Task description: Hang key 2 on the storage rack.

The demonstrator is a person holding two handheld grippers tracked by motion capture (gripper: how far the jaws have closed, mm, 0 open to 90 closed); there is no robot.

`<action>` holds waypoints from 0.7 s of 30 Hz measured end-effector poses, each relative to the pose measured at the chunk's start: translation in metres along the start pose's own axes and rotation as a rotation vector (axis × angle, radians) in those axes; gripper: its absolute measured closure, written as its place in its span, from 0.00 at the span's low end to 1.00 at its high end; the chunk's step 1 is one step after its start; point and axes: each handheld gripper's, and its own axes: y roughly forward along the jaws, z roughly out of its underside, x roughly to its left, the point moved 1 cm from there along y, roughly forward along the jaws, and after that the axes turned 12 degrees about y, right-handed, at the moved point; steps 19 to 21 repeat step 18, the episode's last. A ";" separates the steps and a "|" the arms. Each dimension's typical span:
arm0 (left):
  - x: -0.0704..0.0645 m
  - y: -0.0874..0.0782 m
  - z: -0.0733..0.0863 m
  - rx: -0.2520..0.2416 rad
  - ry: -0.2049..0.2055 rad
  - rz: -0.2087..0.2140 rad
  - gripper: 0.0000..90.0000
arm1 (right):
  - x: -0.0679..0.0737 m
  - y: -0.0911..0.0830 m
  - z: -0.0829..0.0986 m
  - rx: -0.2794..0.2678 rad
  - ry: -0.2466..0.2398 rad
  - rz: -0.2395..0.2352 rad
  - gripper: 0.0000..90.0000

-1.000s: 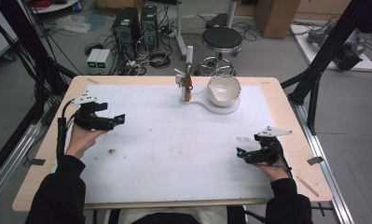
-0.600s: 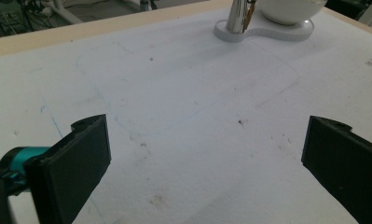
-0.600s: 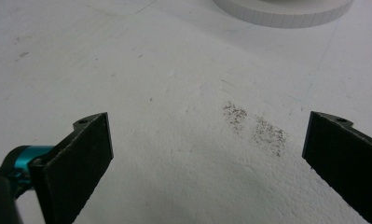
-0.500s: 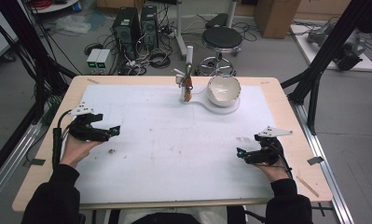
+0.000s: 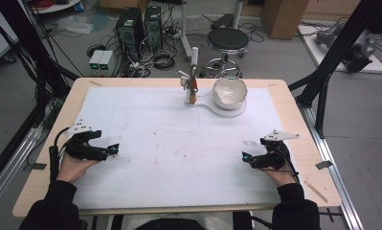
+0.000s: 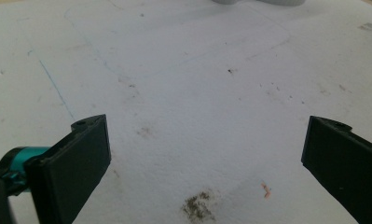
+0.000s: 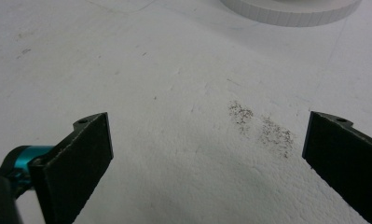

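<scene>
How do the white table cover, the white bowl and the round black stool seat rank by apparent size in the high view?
1. White table cover.
2. Round black stool seat and white bowl: look alike; the stool stands farther off, so unranked.

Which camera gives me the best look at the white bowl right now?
The high view: the white bowl shows whole, tilted on its base at the table's far edge, beside the upright tool stand. The two gripper views catch just a pale rim of the base at their top edges.

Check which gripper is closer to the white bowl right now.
Right. The right gripper sits near the table's front edge, roughly in line below the white bowl; the left gripper is far across the mat, diagonally away.
</scene>
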 end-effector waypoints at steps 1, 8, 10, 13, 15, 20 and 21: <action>0.000 -0.001 0.001 0.002 -0.002 0.000 0.02 | 0.000 0.000 0.000 0.000 -0.001 -0.001 0.01; -0.008 -0.007 0.012 0.021 0.010 -0.016 0.02 | 0.000 0.000 0.000 0.001 0.001 -0.002 0.01; -0.010 -0.008 0.016 0.029 0.015 -0.018 0.02 | 0.000 0.000 0.000 0.001 -0.001 -0.002 0.01; -0.012 -0.010 0.019 0.032 0.021 -0.023 0.02 | 0.000 0.000 0.000 0.003 -0.004 -0.002 0.01; -0.013 -0.012 0.019 0.026 0.024 -0.032 0.02 | 0.000 0.000 0.000 0.003 -0.003 -0.002 0.01; -0.016 -0.016 0.021 0.016 0.038 -0.043 0.02 | 0.000 0.000 0.000 0.001 -0.003 -0.003 0.01; -0.016 -0.016 0.021 0.016 0.038 -0.043 0.02 | 0.000 0.000 0.000 0.001 -0.003 -0.003 0.01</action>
